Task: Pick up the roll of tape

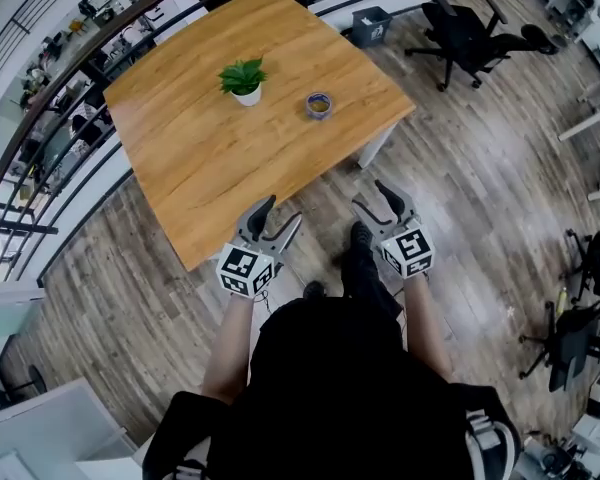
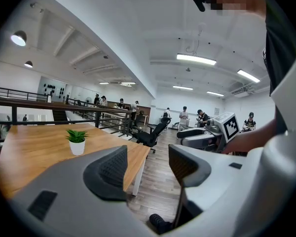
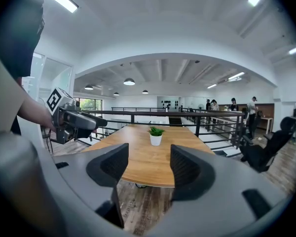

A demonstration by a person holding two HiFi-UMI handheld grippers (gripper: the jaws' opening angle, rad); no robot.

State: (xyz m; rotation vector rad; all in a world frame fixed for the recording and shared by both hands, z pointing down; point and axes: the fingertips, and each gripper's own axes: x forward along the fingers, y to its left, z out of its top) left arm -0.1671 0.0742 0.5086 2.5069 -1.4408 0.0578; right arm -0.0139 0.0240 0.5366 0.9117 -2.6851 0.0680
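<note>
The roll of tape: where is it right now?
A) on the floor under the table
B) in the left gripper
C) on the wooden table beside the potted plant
C: the roll of tape lies flat on the wooden table, just right of the potted plant.

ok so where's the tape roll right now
In the head view, the roll of tape lies on the wooden table, toward its right edge, just right of the potted plant.

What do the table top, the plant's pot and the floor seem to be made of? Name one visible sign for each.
Table top: wood or wood-look laminate, matte; long grain streaks show.
Pot: smooth white ceramic or plastic; the look leaves it open.
Floor: grey-brown wood or vinyl planks; seams and grain show.
</note>
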